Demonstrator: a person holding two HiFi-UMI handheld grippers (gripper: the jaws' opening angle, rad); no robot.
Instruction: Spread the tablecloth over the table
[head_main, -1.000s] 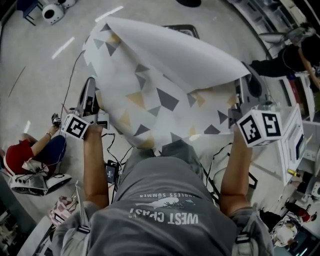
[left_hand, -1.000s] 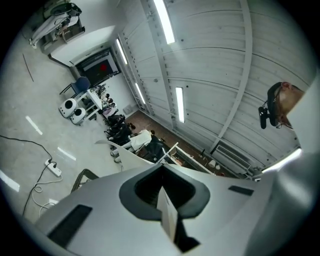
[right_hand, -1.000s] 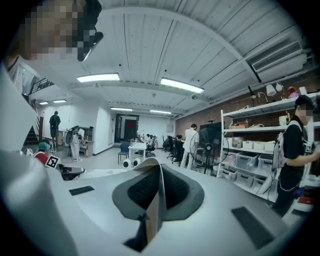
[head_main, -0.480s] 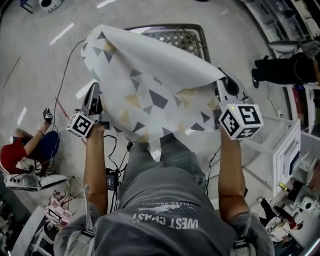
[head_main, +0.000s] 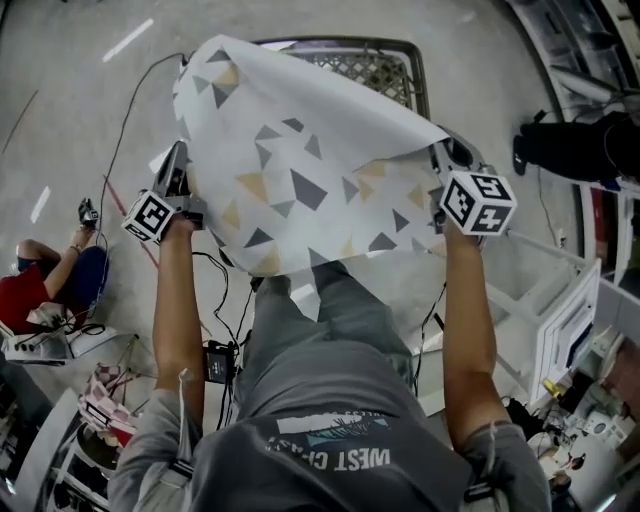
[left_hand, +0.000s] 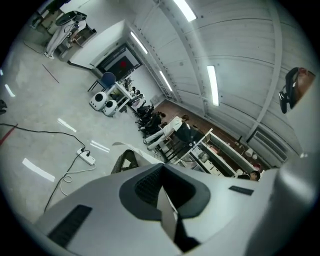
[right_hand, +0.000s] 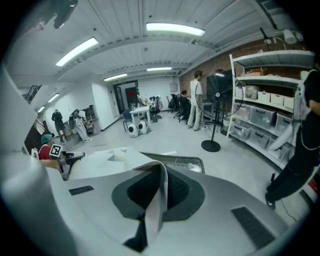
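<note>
**Aloft, cloth hangs just short of table**

Seen from above, the cloth (head_main: 300, 170), white with grey and tan triangles, is held in the air across the middle of the frame, pinched at each side. The left gripper (head_main: 178, 165) is clamped on a thin edge of it, as its own view shows. The right gripper (head_main: 448, 160) is likewise closed on a folded edge.

The held edge runs left to right, and the free part billows away toward the top of the frame. The table (head_main: 415, 75), a mesh top in a dark frame, stands just beyond at upper centre. Its left part is hidden behind the cloth and its right rim is bare. Whether the far edge of the cloth touches the mesh cannot be told.

The table sits right of the cloth's middle, so the right gripper is the nearer. On that reading, the spread calls for carrying both held ends forward and a little right before lowering.

Room is tight. Cables (head_main: 130, 130) trail over the floor (head_main: 60, 90) at left, and a seated person (head_main: 50, 290) is at lower left. Another person (head_main: 575, 150) stands at right, with shelving (head_main: 565, 310) at lower right.
</note>
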